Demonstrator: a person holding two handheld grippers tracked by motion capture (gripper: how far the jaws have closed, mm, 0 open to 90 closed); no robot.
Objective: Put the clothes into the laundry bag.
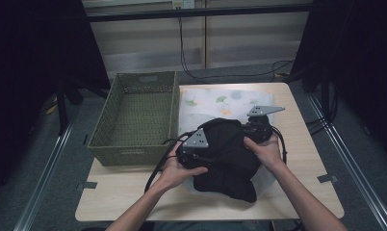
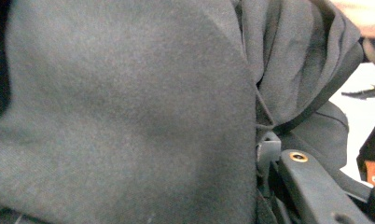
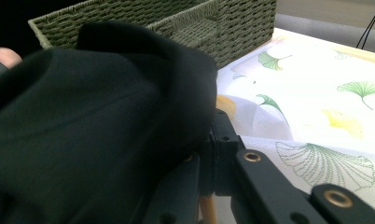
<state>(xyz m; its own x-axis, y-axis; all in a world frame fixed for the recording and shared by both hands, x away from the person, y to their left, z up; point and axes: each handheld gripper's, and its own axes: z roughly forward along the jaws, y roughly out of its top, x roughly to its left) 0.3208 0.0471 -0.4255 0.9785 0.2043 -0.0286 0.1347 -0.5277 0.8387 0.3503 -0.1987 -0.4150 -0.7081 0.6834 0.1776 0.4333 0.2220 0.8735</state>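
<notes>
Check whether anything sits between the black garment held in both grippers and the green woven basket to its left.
Nothing visible does. The black garment is bunched between the left gripper and the right gripper, over the leaf-print cloth. The green woven basket stands right beside it, top open and its inside bare.

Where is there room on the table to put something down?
The woven basket has nothing inside. Bare tabletop lies in front of the basket, and along the right edge. The middle is crowded: black garment on the leaf-print cloth.
</notes>
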